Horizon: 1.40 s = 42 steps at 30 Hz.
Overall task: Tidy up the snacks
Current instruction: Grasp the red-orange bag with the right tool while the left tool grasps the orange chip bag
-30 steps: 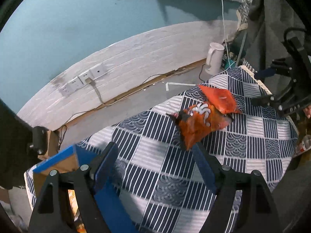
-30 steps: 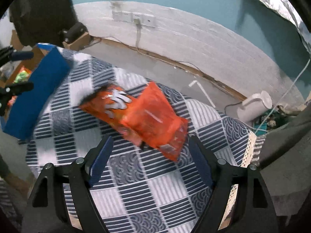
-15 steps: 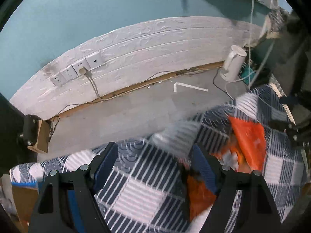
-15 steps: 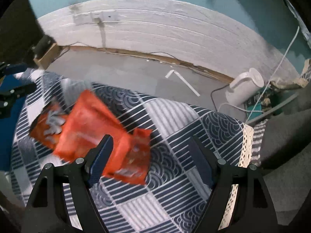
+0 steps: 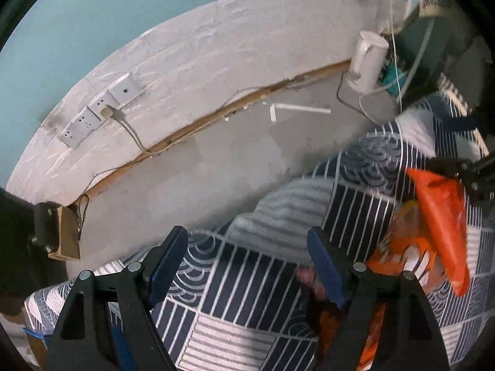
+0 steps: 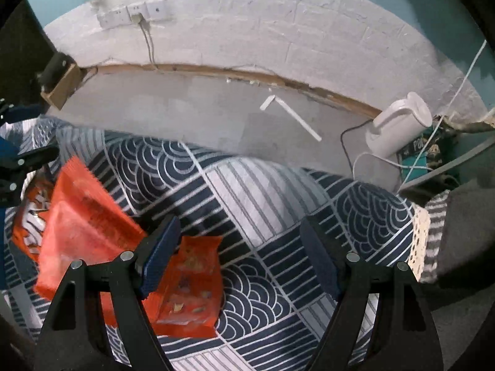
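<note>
Right wrist view: right claw (image 6: 238, 256) and left claw (image 5: 247, 266) wide, orange snack bags (image 6: 89, 232) loose on the cloth (image 6: 278, 191).

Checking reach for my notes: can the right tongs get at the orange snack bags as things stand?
Probably yes. The right tongs are open and empty, and the orange snack bags lie uncovered on the patterned cloth just left of them, with nothing between.

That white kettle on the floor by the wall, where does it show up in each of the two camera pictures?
Left wrist view: the white kettle stands near the top right, on the grey floor at the foot of the white brick wall.
Right wrist view: the white kettle sits at the right, tilted by the lens, on the floor beyond the patterned cloth.
Shared landmark: the row of wall sockets, on the white wall in both views.
</note>
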{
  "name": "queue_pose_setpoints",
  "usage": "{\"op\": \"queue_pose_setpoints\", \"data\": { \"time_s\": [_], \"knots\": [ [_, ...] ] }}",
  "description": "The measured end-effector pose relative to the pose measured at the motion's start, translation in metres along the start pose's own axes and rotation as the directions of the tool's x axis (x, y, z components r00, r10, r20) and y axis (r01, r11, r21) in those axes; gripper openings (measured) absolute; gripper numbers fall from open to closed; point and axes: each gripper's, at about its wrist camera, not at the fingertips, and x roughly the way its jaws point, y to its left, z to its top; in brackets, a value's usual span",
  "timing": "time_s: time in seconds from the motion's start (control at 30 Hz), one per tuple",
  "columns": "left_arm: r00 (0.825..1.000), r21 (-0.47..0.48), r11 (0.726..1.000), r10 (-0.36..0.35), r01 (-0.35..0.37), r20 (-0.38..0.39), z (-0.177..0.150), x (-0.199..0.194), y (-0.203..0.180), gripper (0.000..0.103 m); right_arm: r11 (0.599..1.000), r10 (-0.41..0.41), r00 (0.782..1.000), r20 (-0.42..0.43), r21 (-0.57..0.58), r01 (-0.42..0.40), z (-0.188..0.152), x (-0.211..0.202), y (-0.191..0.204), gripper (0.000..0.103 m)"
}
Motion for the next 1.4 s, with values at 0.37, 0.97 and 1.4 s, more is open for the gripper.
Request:
{"op": "queue_pose_setpoints", "data": {
  "time_s": [0.37, 0.97, 1.4],
  "knots": [
    [0.993, -0.022, 0.996, -0.087, 0.086, -0.076, -0.063, -0.022, -0.007, 0.081, 1.0, 0.014, 0.989, -0.15, 0.004, -0.014, -0.071, -0.002, -0.01, 0.08],
    [0.984, -0.106, 0.985, -0.146, 0.135, -0.1, -0.142, -0.078, -0.027, 0.081, 0.994, 0.085, 0.978, -0.191, -0.048, -0.096, -0.165, -0.053, 0.016, 0.084],
    [0.969, -0.145, 0.964, -0.235, 0.223, -0.074, -0.144, -0.104, -0.041, 0.081, 0.975, 0.221, 0.956, -0.192, 0.028, -0.219, -0.164, -0.064, 0.066, 0.084]
  ]
}}
